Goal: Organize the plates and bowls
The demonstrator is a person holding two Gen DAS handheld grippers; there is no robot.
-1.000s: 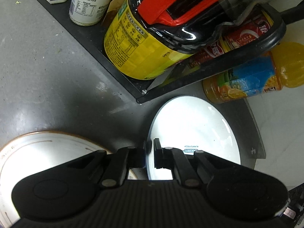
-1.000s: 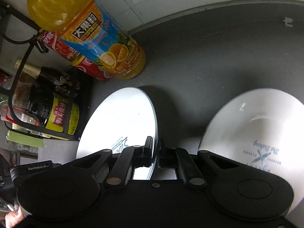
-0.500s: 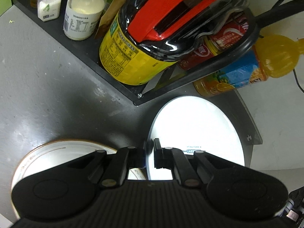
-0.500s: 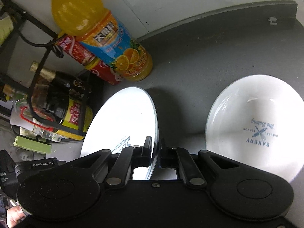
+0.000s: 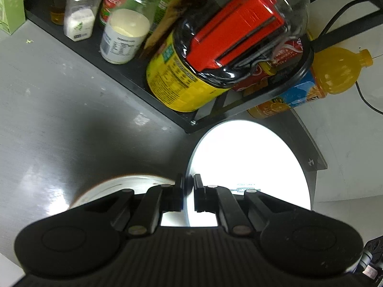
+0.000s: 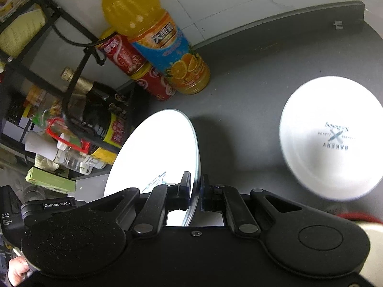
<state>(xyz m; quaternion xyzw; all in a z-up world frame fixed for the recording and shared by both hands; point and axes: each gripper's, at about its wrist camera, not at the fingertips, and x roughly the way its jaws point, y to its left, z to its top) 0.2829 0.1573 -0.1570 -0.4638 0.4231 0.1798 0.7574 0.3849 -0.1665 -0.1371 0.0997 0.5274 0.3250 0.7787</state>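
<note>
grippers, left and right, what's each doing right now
left gripper: shut on the white plate's rim
right gripper: shut on the same plate's rim

We look steeply down from both wrists, close over the white plate [image 5: 251, 157] [image 6: 158, 150]. Our left view faces the rack left of it; our right, the counter right. Both share the orange bottle [image 5: 311, 88] [image 6: 153, 40] beyond it.

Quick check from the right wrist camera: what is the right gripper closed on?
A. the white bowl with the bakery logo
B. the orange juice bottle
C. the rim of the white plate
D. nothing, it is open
C: the right gripper pinches the rim of the white plate, while the orange juice bottle and the white bowl sit apart on the counter.
</note>
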